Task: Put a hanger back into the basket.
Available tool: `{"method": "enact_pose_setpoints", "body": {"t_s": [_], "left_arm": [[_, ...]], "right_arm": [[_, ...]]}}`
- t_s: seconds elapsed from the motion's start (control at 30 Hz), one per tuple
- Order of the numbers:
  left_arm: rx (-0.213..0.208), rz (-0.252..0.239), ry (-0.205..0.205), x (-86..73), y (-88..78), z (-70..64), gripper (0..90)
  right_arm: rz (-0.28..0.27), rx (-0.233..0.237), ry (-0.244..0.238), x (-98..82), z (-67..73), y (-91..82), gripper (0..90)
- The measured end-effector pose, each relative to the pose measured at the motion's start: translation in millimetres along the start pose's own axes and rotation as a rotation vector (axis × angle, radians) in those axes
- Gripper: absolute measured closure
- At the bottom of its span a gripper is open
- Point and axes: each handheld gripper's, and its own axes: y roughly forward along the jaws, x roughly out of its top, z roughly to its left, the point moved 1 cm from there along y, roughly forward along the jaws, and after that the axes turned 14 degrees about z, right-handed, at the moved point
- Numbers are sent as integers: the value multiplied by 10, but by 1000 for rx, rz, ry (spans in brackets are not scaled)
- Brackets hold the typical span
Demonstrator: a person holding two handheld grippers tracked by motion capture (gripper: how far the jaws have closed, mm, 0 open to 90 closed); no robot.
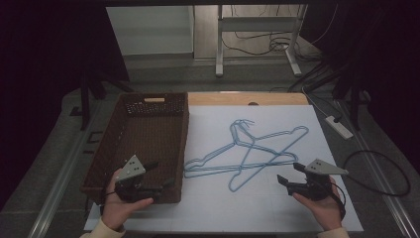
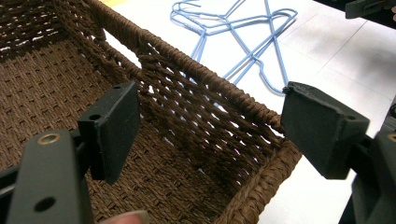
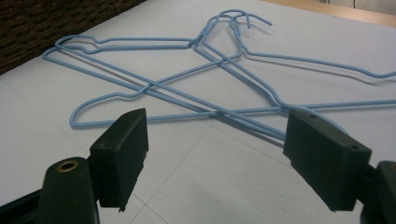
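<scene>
Overlapping blue wire hangers (image 1: 246, 151) lie tangled on the white sheet (image 1: 277, 208), hooks toward the far side. A brown wicker basket (image 1: 130, 144) stands to their left with nothing in it. My left gripper (image 1: 161, 174) is open over the basket's near right corner, its jaws standing either side of the woven wall (image 2: 205, 107) without touching it. My right gripper (image 1: 288, 172) is open just right of the hangers, low over the sheet and pointing at them. In the right gripper view its jaws (image 3: 215, 149) stand wide apart, and the hangers (image 3: 210, 60) lie just beyond.
The wooden table edge (image 1: 247, 98) runs behind the sheet. A white power strip (image 1: 339, 126) and black cables (image 1: 381, 173) lie off the right side. A desk frame (image 1: 257, 44) stands on the floor behind. The other gripper (image 2: 369, 7) shows at the top right of the left gripper view.
</scene>
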Motion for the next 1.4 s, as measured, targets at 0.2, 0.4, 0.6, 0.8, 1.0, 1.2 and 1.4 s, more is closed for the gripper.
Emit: {"method": "enact_pose_setpoints", "body": {"t_s": [0.2,0.4,0.6,0.8,1.0,1.2,1.4], "left_arm": [[-2,3,4,-1,14,-9,209],[-7,6,7,-12,19,-4,210],[-10,5,7,-21,18,-3,211],[-7,3,6,-16,15,-5,212],[-5,4,3,-16,22,-4,213],[-7,2,3,-16,12,-6,213],[-6,1,2,-17,12,-4,213]], "right_arm": [[33,-12,2,62,11,51,236],[68,-23,-12,200,44,106,263],[98,-14,-4,401,24,219,297],[118,7,-10,635,-7,401,312],[141,22,-8,826,-39,563,327],[179,40,15,990,-62,753,331],[222,59,24,1177,-69,1019,336]]}}
